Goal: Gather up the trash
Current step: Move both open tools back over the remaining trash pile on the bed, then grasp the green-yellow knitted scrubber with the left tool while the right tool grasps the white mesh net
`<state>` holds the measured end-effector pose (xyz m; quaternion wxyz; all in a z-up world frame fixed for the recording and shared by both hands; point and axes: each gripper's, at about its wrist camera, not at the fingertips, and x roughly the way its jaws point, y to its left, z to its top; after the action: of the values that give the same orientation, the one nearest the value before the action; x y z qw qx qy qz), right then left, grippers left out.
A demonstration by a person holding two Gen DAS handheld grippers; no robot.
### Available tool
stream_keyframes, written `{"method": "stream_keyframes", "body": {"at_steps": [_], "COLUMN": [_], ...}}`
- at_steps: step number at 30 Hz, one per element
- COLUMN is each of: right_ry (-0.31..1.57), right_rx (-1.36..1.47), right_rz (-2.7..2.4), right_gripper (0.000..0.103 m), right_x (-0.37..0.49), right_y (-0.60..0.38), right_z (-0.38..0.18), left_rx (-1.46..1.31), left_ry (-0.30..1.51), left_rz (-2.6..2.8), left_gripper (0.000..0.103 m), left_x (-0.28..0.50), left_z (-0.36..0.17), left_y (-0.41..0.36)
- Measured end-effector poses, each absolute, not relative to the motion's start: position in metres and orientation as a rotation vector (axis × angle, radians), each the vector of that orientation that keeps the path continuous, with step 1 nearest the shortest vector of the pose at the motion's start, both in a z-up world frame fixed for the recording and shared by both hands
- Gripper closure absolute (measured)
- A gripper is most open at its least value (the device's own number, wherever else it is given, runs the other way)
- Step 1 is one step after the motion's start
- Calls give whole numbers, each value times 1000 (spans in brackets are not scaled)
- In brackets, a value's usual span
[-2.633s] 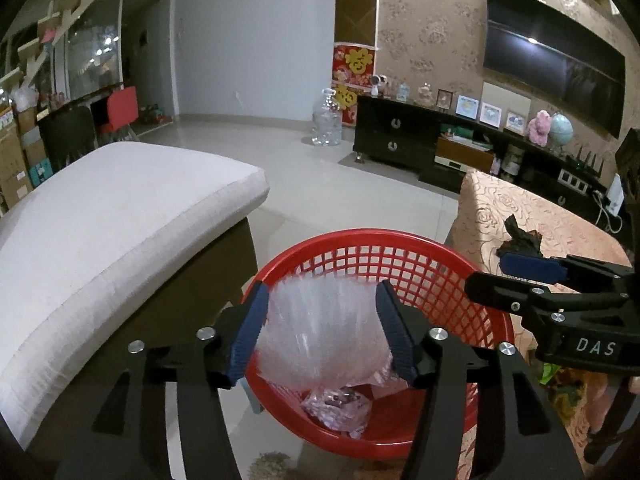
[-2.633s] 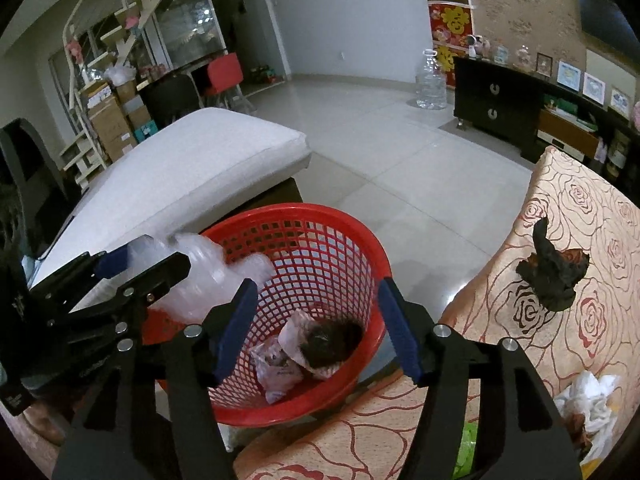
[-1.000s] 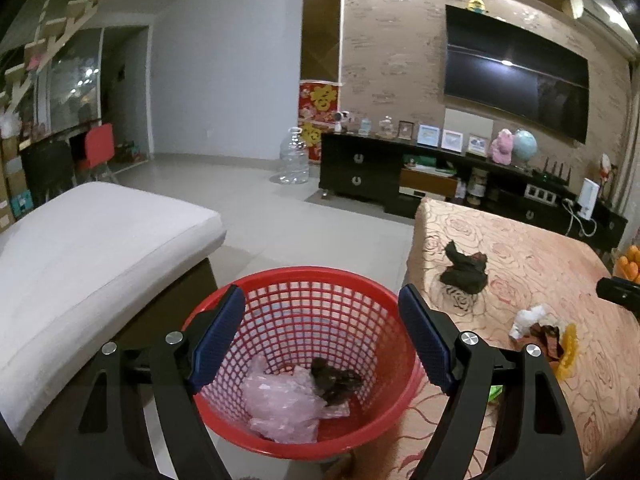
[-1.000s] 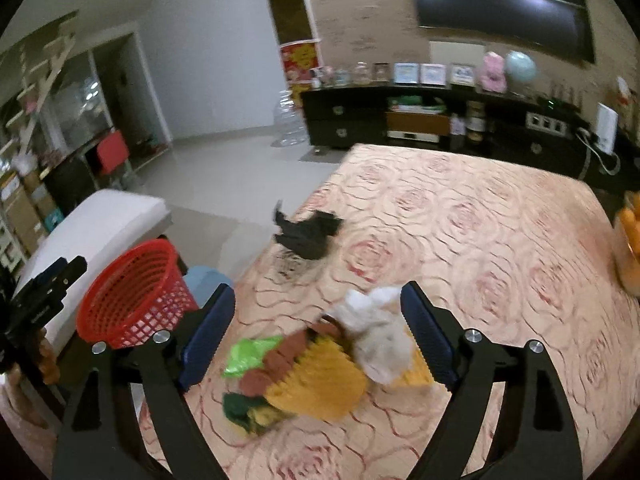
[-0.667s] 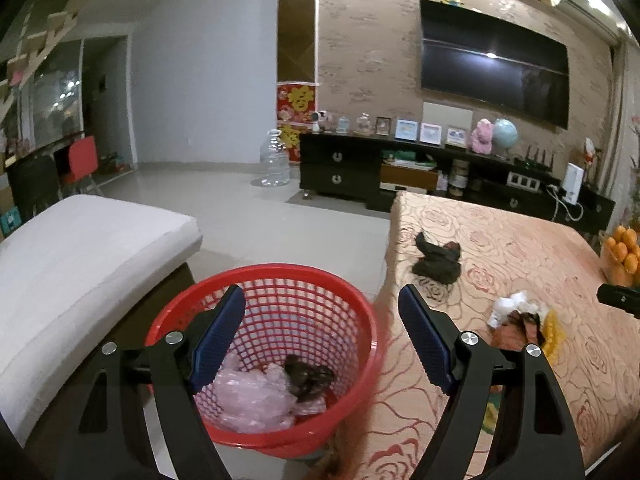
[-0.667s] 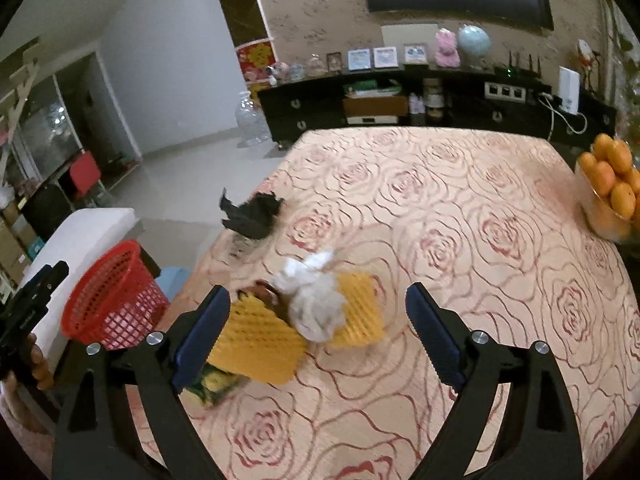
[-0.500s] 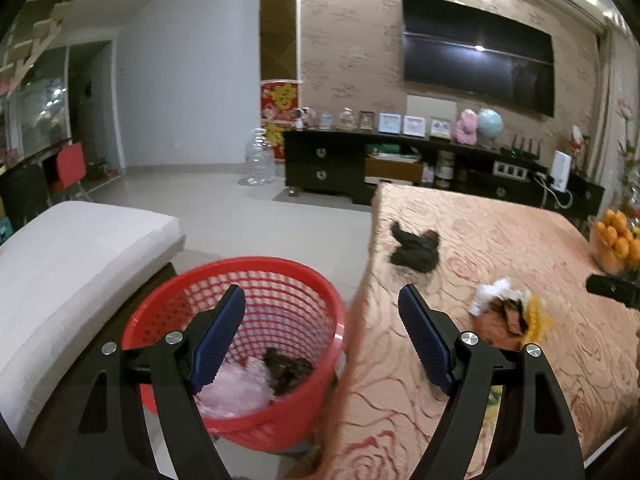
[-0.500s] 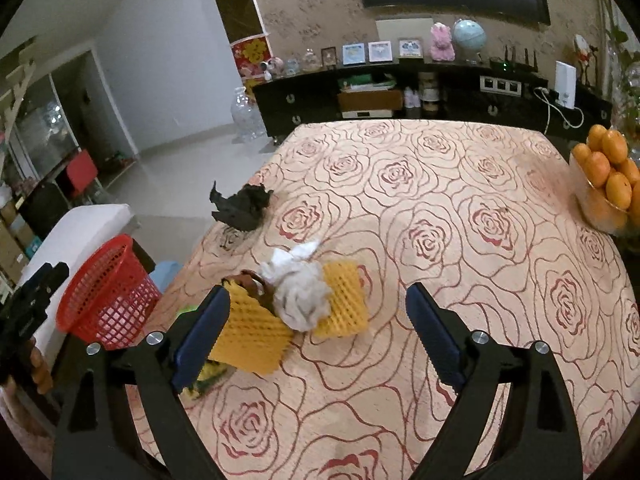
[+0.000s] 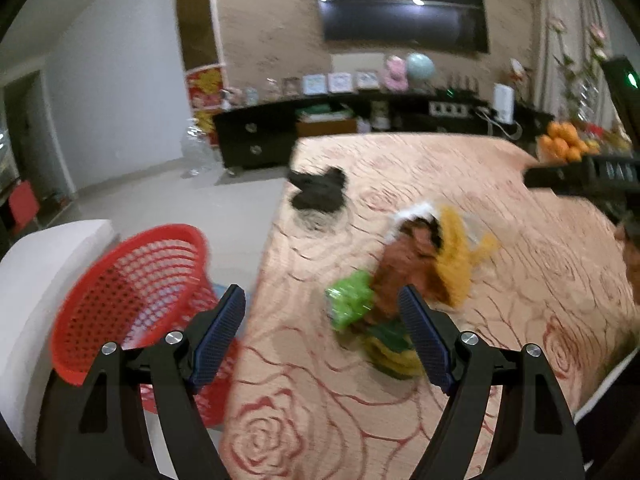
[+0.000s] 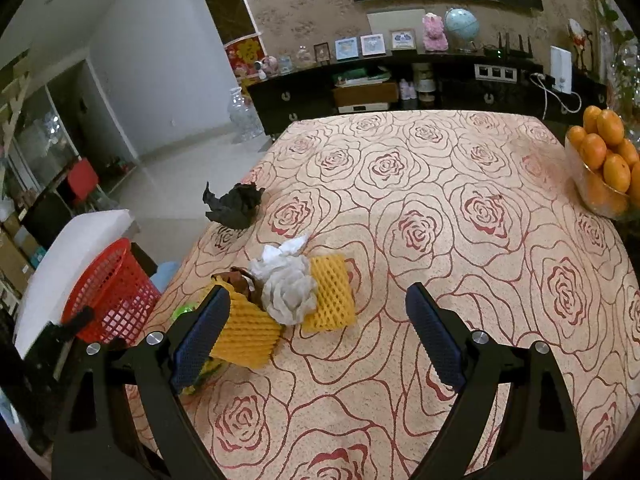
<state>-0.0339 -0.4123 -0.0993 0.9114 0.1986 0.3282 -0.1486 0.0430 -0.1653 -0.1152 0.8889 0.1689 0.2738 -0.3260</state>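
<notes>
A pile of trash lies on the rose-patterned table (image 10: 460, 208): two yellow foam nets (image 10: 332, 294), a crumpled white tissue (image 10: 288, 284), brown scraps and a green wrapper (image 9: 350, 304). A crumpled black bag (image 10: 234, 202) lies apart near the table's left edge. The red mesh basket (image 9: 132, 288) stands on the floor left of the table. My left gripper (image 9: 322, 336) is open and empty over the table's near left edge, close to the green wrapper. My right gripper (image 10: 318, 336) is open and empty just in front of the pile.
A bowl of oranges (image 10: 608, 168) stands at the table's right edge. A white cushioned bench (image 9: 44, 272) is left of the basket. A dark TV cabinet (image 10: 400, 84) runs along the far wall. The left wrist view is motion-blurred.
My left gripper let the clear plastic drop into the basket, then swung right from the basket toward the pile. My right gripper moved over the table and now faces the pile.
</notes>
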Motion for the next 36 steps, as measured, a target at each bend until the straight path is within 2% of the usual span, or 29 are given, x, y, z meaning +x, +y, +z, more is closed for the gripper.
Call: {"method": "stream_keyframes", "body": {"at_steps": [16,17,20,26,36], "right_ry": [691,692,690,689,703], "right_rx": [455,456,462,476,477], "right_rz": [-298,-298,-299,-304,-317], "right_gripper": [16,16,16,16,16], "right_x": [-36,-36,-37,-40,-38], "right_y": [-422,-422,-424,-428,-432], "right_z": [-106,-106,-106,-109,-114], "left_rx": [411,407,408,425,401], "left_ry": [746,758,783,765,719], "left_rz": [-802,-807,-822,-840,-860], "left_gripper": [27,29,51,57,57], "left_x": [51,52,54,46,38], "left_z": [-166,-168,-173,-173,-152], "left_y": [-207,-209,-212,-212,-189]}}
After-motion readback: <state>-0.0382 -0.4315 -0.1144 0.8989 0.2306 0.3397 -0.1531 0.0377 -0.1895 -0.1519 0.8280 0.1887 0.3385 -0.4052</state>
